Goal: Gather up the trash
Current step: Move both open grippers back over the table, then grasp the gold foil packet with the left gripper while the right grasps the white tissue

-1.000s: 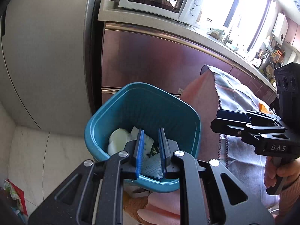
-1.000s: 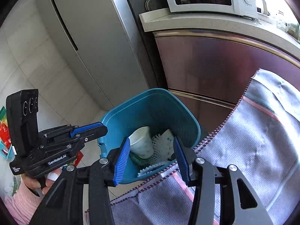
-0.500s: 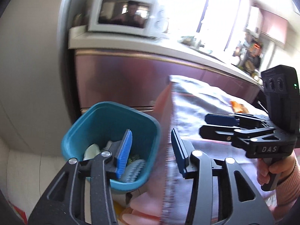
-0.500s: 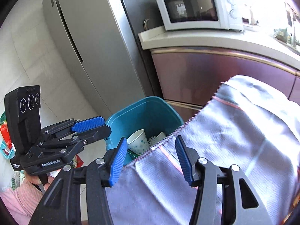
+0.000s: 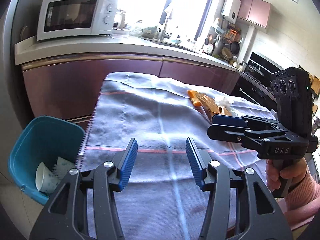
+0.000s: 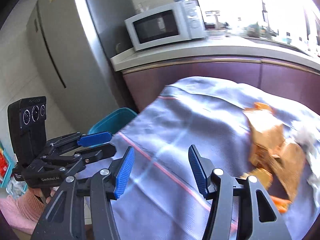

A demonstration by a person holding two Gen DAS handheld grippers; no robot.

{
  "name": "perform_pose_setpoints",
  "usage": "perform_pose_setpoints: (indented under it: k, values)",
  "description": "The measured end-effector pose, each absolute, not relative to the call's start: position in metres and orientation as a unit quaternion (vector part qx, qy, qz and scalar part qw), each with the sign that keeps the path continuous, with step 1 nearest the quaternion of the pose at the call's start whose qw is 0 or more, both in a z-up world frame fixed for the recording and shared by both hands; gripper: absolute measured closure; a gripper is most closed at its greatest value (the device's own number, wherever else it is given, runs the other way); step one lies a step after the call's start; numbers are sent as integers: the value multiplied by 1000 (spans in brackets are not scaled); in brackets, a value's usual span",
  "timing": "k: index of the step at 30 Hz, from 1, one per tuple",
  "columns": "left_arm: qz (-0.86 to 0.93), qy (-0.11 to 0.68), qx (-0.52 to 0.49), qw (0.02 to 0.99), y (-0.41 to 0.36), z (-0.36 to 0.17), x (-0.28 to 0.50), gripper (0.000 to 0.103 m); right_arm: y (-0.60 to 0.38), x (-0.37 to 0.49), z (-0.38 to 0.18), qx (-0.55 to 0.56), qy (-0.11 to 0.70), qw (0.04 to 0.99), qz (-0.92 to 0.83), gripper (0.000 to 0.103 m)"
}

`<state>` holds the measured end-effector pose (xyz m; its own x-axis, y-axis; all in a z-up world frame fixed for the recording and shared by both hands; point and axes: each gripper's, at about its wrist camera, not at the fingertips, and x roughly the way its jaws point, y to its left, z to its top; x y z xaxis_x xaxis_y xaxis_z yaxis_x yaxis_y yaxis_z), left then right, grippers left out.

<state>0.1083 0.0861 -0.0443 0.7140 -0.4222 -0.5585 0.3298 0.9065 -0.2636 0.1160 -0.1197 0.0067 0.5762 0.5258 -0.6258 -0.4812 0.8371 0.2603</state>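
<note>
While a paper cup (image 5: pixel 43 177) lies already in the blue bin (image 5: pixel 43 140), brown wrappers (image 5: pixel 210 106) left on the cloth (image 5: pixel 152 120); left gripper (image 5: pixel 161 161) and right gripper (image 6: pixel 159 172) half-spread, just opened, empty.

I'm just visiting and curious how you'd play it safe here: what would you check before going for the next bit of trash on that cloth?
1. Left gripper empty: ok, its jaws have just been opening and nothing is between them.
2. Right gripper empty: ok, its jaws have also just been opening, with only cloth beyond.
3. Trash left to collect: ok, brown paper wrappers and white crumpled paper lie on the tablecloth.
4. Teal bin within sight: ok, beside the cloth's edge, with a paper cup inside.
5. Sharp view of the target: not ok, the right wrist view is blurred.
6. Room left in the bin: cannot tell.
</note>
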Motion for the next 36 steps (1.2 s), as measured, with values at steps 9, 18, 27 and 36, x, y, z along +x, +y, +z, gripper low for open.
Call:
perform_pose_setpoints:
  k: [9,18,27,36]
  values:
    - [-255,340,-53,904,22,-48,131,53,-234,107,0,75,354,920,154,49]
    - [-281,366,-47,886,-36,-51,174,53,-328,117,-10,98,348,932,25,45]
    - [-276,390,-55,877,-63,-60,217,53,-343,141,-36,104,386,916,18,42]
    - [-281,413,-59,864,-83,-69,252,54,-335,154,-41,107,394,912,29,42]
